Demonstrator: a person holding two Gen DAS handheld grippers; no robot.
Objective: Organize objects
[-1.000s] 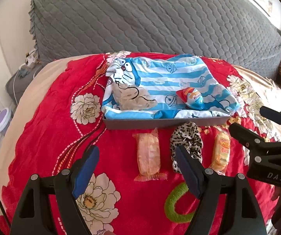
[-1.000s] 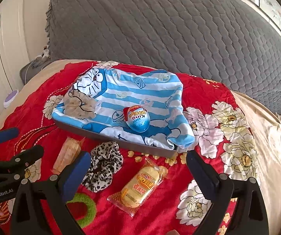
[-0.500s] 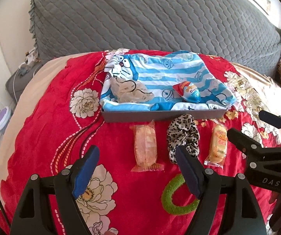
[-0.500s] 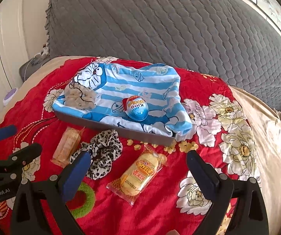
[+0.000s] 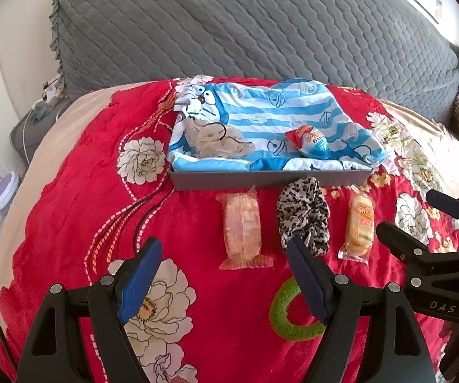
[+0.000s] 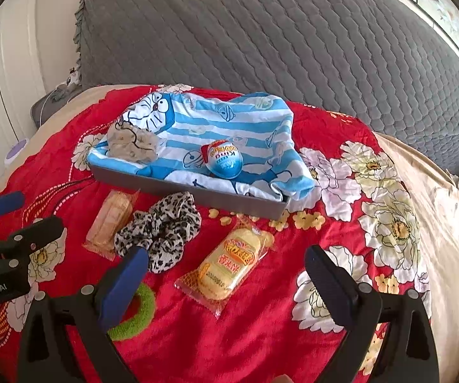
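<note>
A grey tray (image 5: 271,180) (image 6: 197,193) on the red flowered blanket holds a blue striped cartoon cloth (image 5: 261,118), a beige scrunchie (image 5: 216,140) (image 6: 133,145) and an egg-shaped sweet (image 5: 314,142) (image 6: 224,161). In front of the tray lie an orange snack packet (image 5: 243,229) (image 6: 111,220), a leopard scrunchie (image 5: 304,217) (image 6: 162,226), a yellow snack packet (image 5: 360,226) (image 6: 229,263) and a green hair ring (image 5: 288,314) (image 6: 133,311). My left gripper (image 5: 223,277) (image 6: 18,217) is open just short of the orange packet. My right gripper (image 6: 227,284) (image 5: 421,220) is open, with the yellow packet lying just ahead of its fingers.
A grey quilted headboard (image 5: 245,32) rises behind the tray. The blanket's edge and beige sheet (image 6: 446,223) run down the right side. A grey bag with cables (image 5: 34,121) and a round purple-topped object (image 5: 5,191) sit off the bed's left side.
The right gripper has drawn back a little toward the near edge, so the tray and packets sit higher in its view. The left gripper has barely moved. Both stay open.
</note>
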